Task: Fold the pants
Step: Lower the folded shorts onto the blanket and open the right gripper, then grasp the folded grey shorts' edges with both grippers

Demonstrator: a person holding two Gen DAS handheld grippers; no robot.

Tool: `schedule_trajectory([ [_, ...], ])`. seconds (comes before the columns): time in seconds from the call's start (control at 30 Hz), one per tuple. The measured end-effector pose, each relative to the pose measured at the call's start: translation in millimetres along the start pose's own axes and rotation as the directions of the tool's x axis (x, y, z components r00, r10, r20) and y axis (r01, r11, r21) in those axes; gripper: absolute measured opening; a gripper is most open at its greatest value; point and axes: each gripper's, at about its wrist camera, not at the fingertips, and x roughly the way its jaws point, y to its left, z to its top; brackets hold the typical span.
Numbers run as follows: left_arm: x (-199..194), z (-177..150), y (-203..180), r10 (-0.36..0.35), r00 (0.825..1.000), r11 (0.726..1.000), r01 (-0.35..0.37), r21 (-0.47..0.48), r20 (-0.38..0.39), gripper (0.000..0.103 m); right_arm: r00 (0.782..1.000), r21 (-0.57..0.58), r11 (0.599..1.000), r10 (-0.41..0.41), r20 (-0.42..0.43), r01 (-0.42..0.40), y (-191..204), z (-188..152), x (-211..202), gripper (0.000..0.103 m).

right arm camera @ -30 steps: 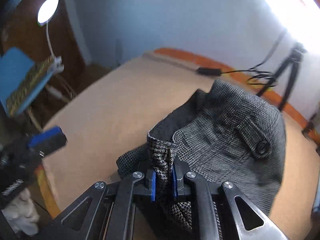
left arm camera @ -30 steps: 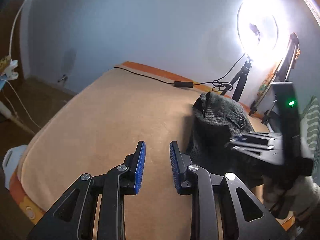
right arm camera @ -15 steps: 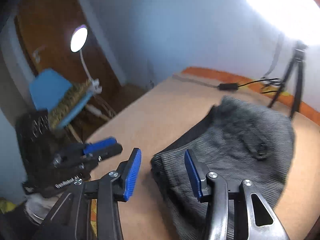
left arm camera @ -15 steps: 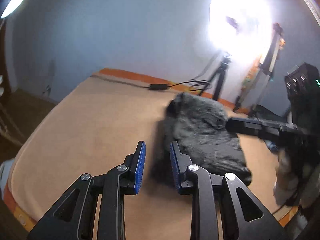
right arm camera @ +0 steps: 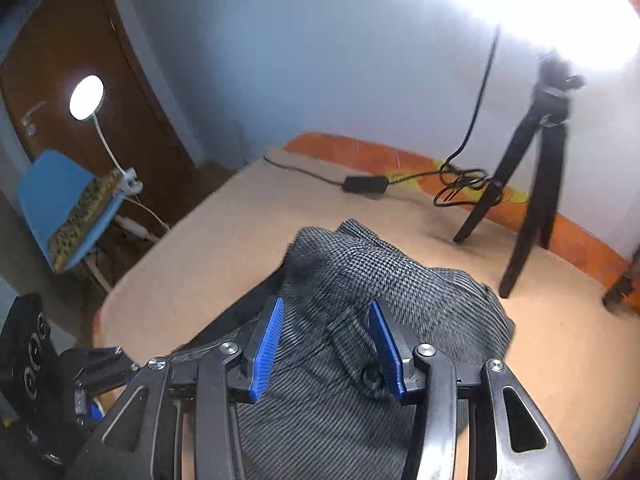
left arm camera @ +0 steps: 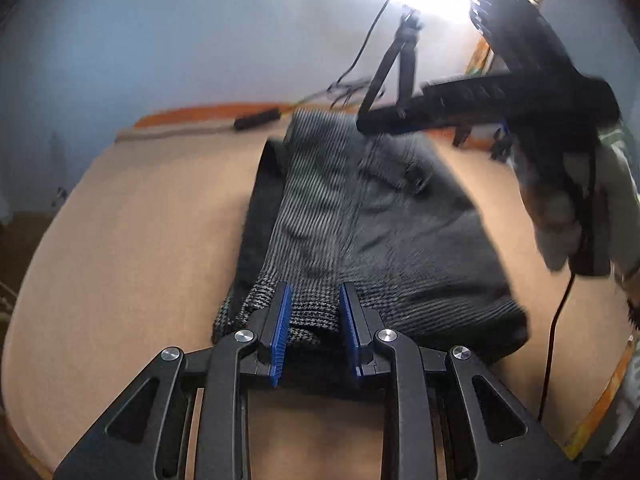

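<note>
Grey houndstooth pants (left arm camera: 360, 220) lie in a folded bundle on the tan bed cover (left arm camera: 140, 220). My left gripper (left arm camera: 314, 332) hangs over the bundle's near hem, its blue pads apart; the fabric shows in the gap, but neither pad presses on it. My right gripper (right arm camera: 326, 344) stands open above the buttoned pocket part of the pants (right arm camera: 380, 280), with the pads (right arm camera: 266, 352) clear of the cloth. In the left wrist view the right gripper (left arm camera: 392, 108) reaches in from the upper right, held by a hand (left arm camera: 556, 216). The left gripper (right arm camera: 96, 364) shows at the lower left of the right wrist view.
A black tripod (right arm camera: 532, 184) stands on the bed's far side under a bright ring light. A cable with a black adapter (right arm camera: 364, 184) runs along the orange far edge (right arm camera: 360, 152). Off the bed's left side are a blue chair (right arm camera: 60, 204), a lamp (right arm camera: 86, 98) and a brown door.
My right gripper has let go of the pants' edge, opened and moved over the far part. The pants have dropped flat. My left gripper has moved onto their near hem.
</note>
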Motion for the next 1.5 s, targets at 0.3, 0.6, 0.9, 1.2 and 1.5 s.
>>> schedule_trajectory([
  [0.3,8.5,-6.8,7.2,-0.012,1.000,1.000,0.012,-0.017,0.002,0.023,0.995,0.041,0.997,-0.064,-0.082,0.067,-25.1,10.0,71.8,0.039],
  [0.6,-20.9,-5.1,12.0,-0.026,0.998,0.993,0.032,-0.110,0.058,0.046,1.000,0.081,0.996,-0.022,-0.010,0.023,-33.5,5.7,29.9,0.046],
  [0.9,-21.9,-10.1,39.5,-0.100,0.995,0.923,0.088,-0.375,-0.013,0.069,0.999,0.234,0.972,-0.040,0.021,0.034,-92.9,-26.5,-20.2,0.079],
  [1.2,8.1,-8.3,47.8,-0.112,0.993,0.830,0.071,-0.553,-0.042,0.069,0.996,0.411,0.908,0.089,0.003,-0.083,-129.7,-48.8,3.5,0.079],
  [1.5,13.8,-12.4,47.4,-0.060,0.998,0.791,0.045,-0.611,-0.004,0.070,0.989,0.514,0.846,0.137,0.048,-0.142,-142.3,-57.9,21.2,0.079],
])
